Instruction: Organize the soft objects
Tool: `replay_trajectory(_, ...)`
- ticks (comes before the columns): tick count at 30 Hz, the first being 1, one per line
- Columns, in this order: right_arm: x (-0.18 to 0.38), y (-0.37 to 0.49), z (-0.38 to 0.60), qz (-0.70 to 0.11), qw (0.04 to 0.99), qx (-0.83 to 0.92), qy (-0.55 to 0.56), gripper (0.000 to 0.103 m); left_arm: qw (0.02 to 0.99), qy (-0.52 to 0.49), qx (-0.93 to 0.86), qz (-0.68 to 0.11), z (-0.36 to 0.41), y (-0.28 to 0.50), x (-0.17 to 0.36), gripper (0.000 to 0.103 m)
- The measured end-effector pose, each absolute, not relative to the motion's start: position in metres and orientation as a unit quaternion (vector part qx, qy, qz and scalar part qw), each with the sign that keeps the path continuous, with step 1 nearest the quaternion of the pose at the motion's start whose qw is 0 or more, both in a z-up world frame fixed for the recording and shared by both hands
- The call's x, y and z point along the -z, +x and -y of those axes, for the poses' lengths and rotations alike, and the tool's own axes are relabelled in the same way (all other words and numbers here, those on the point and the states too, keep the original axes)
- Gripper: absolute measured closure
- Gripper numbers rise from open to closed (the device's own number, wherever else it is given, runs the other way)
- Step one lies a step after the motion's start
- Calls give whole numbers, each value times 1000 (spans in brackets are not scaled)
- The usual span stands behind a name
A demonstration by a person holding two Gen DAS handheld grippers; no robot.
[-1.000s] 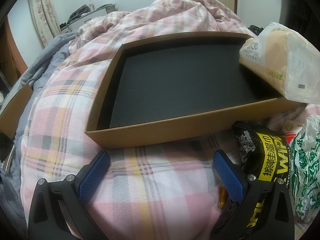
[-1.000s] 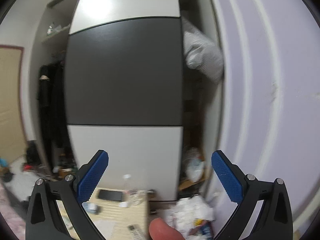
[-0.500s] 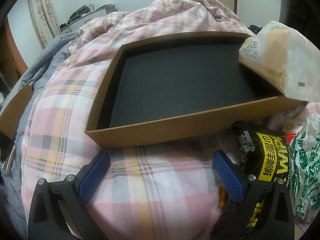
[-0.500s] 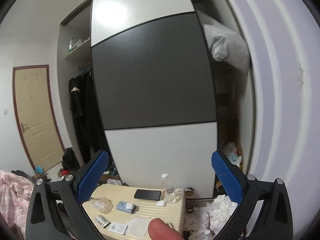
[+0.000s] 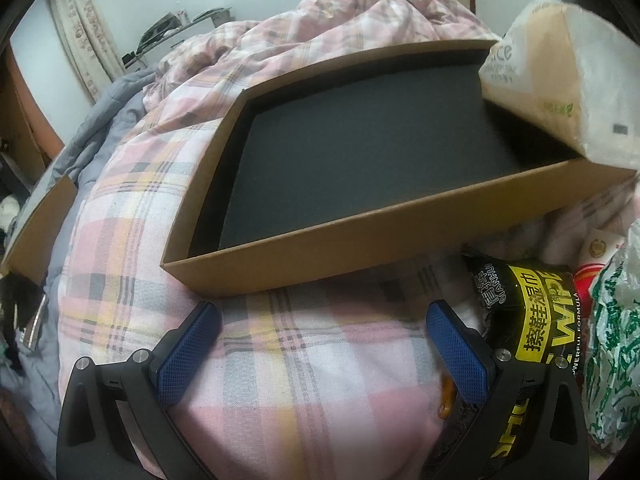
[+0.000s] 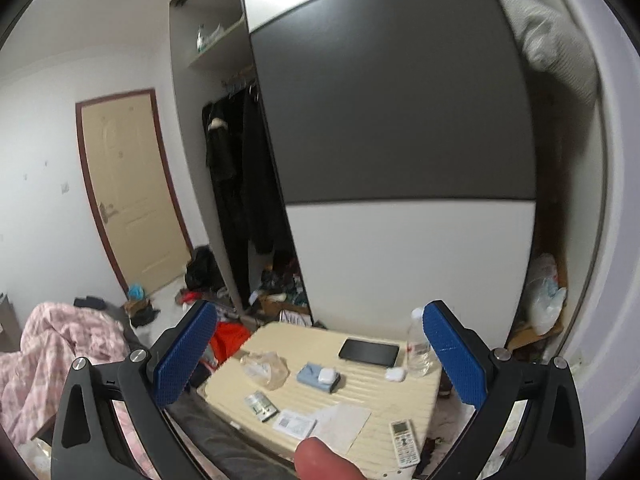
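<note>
Left gripper (image 5: 322, 344): fingers spread wide, holding nothing, poised low over the pink plaid quilt (image 5: 280, 360) on the bed. Just beside the right finger lies a black wipes packet (image 5: 524, 312) with a yellow label, resting on the quilt. At the right edge, touching or nearly touching the packet, is a white bag with green print (image 5: 612, 352); a red and white package (image 5: 596, 248) shows partly behind it, contents not legible.

Beyond the fingers sits a shallow cardboard box (image 5: 360, 248), open at the top, with a black foam liner (image 5: 360, 148) covering its floor. No item lies on the visible foam. A tissue pack (image 5: 560, 80), tan and white, rests tilted on the box's far right corner, overhanging the rim. A grey blanket (image 5: 100, 120) borders the quilt on the left, and a second cardboard piece (image 5: 40, 220) stands at the left edge. Curtains and a cluttered shelf lie farther back.

Right gripper (image 6: 320, 352): fingers likewise spread wide, holding nothing, aimed away from the bed into the room. A fingertip (image 6: 324, 460) shows at the bottom edge. Below the fingers is a cream suitcase (image 6: 408, 392) lying flat, carrying a dark phone (image 6: 369, 352), a water bottle (image 6: 418, 344), a remote (image 6: 404, 442) and small papers. Behind it stands a wardrobe (image 6: 392, 140) with a grey and white sliding door; dark clothes (image 6: 236, 176) hang in its open section. A door (image 6: 128, 184) stands at far left.
</note>
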State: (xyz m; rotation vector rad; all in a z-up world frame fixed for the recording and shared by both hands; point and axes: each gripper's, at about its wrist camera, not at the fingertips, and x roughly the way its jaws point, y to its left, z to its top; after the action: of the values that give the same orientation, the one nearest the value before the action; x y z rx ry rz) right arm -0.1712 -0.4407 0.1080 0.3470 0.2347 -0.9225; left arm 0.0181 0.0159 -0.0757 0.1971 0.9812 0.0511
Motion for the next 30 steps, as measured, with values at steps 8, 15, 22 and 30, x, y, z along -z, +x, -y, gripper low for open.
replay_trajectory(8,-67,-137,450,-112,888,418,155,0,860,125,-63,-492,1,29,79,0)
replay_trajectory(15,-67,-121,427,-106,915,374,114,0,846,147,-89,-505,15,31,78,0)
replay_trajectory(22,-76,-113,402,-97,932,340,78,0,845,151,-88,-505,15,28,80,0)
replay_trajectory(30,-77,-105,390,-68,967,233,75,0,853,145,-81,-495,14,25,80,0)
